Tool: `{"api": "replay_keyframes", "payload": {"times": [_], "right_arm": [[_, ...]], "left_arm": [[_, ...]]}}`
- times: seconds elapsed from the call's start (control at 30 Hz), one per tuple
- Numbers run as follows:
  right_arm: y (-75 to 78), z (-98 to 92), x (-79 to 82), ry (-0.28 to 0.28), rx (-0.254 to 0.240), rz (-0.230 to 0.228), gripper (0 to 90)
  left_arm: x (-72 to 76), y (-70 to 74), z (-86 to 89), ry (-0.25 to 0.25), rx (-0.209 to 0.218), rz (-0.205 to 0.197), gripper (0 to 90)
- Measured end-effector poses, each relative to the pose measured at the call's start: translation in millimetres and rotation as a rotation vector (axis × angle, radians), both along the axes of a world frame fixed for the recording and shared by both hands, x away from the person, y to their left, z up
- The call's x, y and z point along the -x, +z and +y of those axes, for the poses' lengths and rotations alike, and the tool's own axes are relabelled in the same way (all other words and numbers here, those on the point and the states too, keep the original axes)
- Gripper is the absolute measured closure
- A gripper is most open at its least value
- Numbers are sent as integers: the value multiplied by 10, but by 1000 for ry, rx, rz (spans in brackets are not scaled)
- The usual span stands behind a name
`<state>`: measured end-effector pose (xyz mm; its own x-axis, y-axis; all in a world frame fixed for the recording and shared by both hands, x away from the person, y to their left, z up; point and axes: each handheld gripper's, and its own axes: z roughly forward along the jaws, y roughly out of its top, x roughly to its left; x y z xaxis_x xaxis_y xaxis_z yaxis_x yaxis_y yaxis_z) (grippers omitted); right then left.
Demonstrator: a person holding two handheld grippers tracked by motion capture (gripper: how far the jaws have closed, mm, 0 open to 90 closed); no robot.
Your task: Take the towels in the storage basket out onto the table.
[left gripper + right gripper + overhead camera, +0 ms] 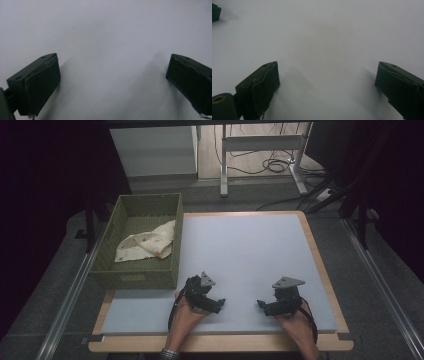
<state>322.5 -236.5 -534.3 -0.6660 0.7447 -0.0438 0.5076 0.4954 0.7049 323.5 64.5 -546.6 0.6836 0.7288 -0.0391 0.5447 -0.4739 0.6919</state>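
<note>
on the grey worktop [250, 250], near its front edge, the left tool [218, 303] and right tool [261, 305] rest spread wide, pinching nothing. off to the left, a cloth [147, 244] lies in the basket [135, 277].

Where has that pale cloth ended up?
In the high view the cloth lies crumpled inside the green basket at the table's far left, well away from both grippers.

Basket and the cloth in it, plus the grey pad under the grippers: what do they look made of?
The basket looks woven, wicker or paper cord, matte olive: ribbed rows run along its walls. The cloth seems thin cotton, cream with small prints; it lies crumpled in soft folds. The pad looks like foam or felt board, matte pale grey, no glare, on a wooden tabletop.
</note>
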Motion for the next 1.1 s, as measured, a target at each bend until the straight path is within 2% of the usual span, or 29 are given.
{"api": "replay_keyframes", "payload": {"times": [0.5,0.67,0.97,1.1], "right_arm": [[-2,-3,-1,0,-7,0,58],[-2,-3,-2,0,-6,0,58],[-2,-2,-1,0,-6,0,58],[-2,-2,-1,0,-5,-1,58]], "left_arm": [[4,-1,-5,-3,-6,-7,0],[-4,4,-5,-1,-6,6,0],[-7,4,-8,-2,-6,6,0],[-20,15,-5,-17,-7,8,0]]}}
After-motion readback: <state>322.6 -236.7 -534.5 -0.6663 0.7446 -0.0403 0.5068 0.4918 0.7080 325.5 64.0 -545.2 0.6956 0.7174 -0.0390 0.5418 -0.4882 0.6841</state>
